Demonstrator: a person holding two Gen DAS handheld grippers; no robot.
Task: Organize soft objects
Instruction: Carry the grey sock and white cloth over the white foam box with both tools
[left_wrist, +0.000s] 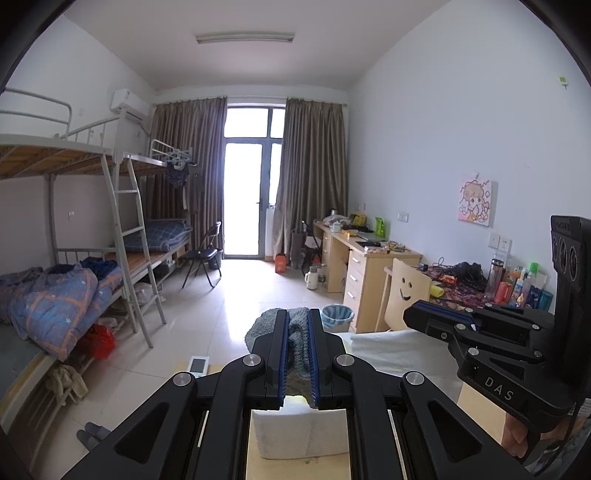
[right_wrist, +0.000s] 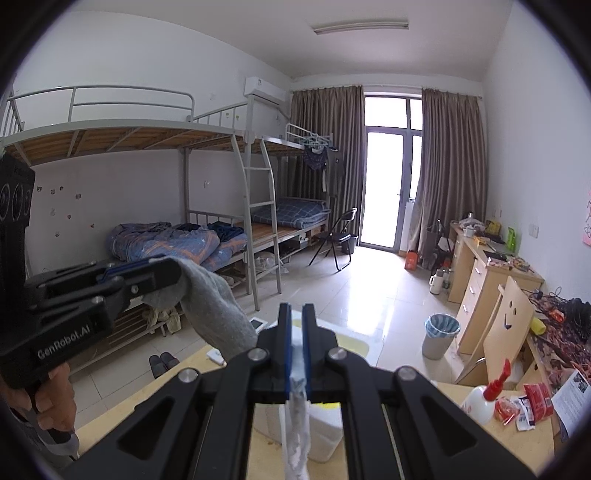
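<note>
L gripper (left_wrist: 298, 354) pinching grey cloth (left_wrist: 297, 332) (raised, near level) | R gripper (right_wrist: 297, 347) pinching white cloth (right_wrist: 295, 424); same tilt

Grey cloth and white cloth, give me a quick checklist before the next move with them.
1. Left tongs clamped on the grey cloth: ok.
2. Right tongs clamped on the white cloth: ok.
3. Both cloths lifted off the wooden table: cannot tell; their lower ends are hidden.
4. The two cloths kept apart: ok, no tangle shows.
5. White box below free to receive them: cannot tell.
6. Spray bottle clear of the tongs: ok, off to the side.
</note>
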